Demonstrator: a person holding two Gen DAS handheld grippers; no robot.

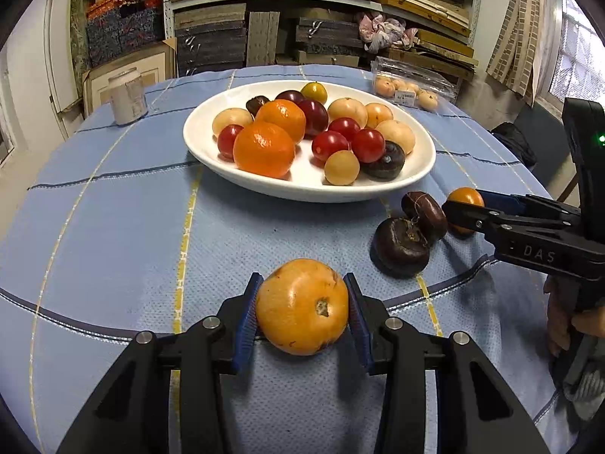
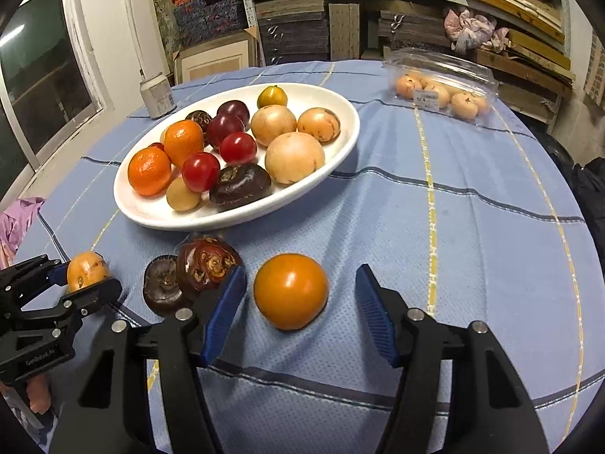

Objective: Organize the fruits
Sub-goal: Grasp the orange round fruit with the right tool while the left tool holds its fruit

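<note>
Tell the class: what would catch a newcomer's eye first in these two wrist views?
First, the white oval plate heaped with oranges, red tomatoes and pale and dark fruits, at the middle of the blue tablecloth. Next, the left gripper clamps an orange fruit just above the cloth. The right gripper stands open around another orange fruit on the cloth, beside two dark brown fruits.

Both views are evenly lit from above, with soft shadows beside the white plate (image 1: 211,159) and small glare spots on the fruits. The fisheye lens bends the tablecloth (image 2: 472,227) lines and darkens the corners. The window (image 1: 578,56) is overexposed.
</note>
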